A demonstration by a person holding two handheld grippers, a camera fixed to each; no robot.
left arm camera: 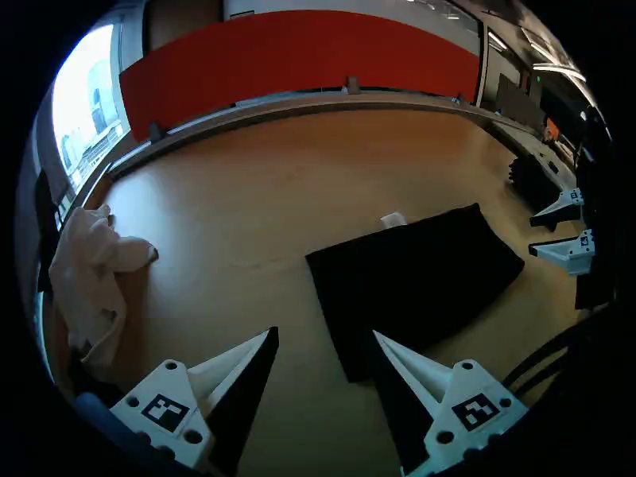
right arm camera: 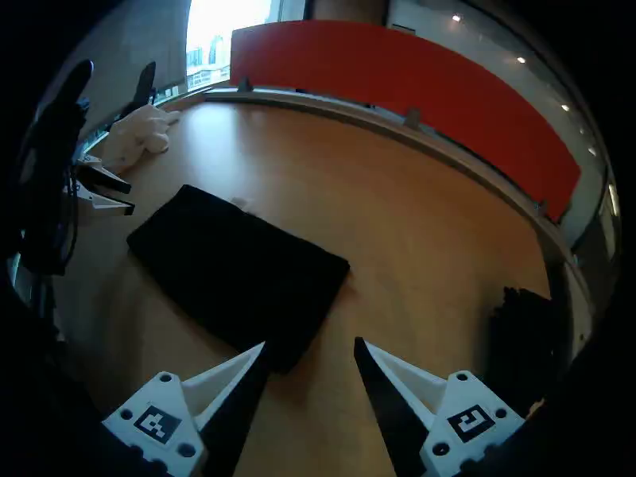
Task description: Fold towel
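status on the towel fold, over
Left gripper open, empty. Right gripper open, empty. Black towel flat on table, ungripped. White cloth lies apart from it.

- Towel (left arm camera: 413,278): black cloth, dead matt, no shine.
- Table (left arm camera: 238,199) under the towel: wood-look top, smooth, low sheen.
- Pale cloth heap (left arm camera: 91,270), well apart from the towel: rumpled, soft, matt.
- Red panel (left arm camera: 302,67) beyond the towel: smooth, matt.
- Left gripper (left arm camera: 324,332), right gripper (right arm camera: 310,342): white hard plastic, matt.

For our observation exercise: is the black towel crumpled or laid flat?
Laid flat: the black towel forms a neat rectangle on the table. Layers underneath: cannot tell.
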